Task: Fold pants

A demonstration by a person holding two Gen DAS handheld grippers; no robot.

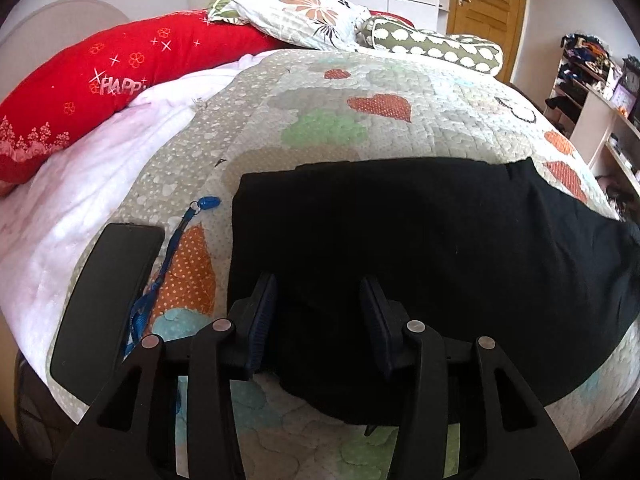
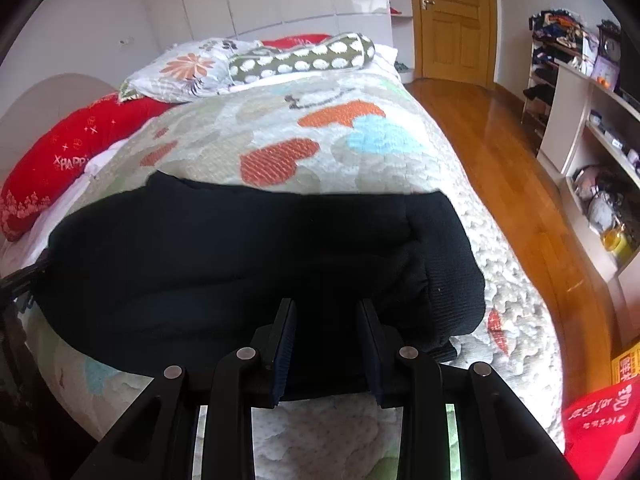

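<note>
The black pants [image 1: 420, 240] lie folded into a wide band across the near end of the patchwork quilt [image 1: 360, 92], their near edge at six o'clock in both wrist views. The left gripper [image 1: 320, 300] hangs over that edge with its jaws spread and nothing pinched between the pads. The right gripper [image 2: 328, 328] points down at the pants' right end, jaws parted with dark cloth in the gap; whether the pads press it cannot be told. At nine o'clock of the left gripper a black phone [image 1: 108, 288] and a blue lanyard [image 1: 160, 280] rest on the quilt.
</note>
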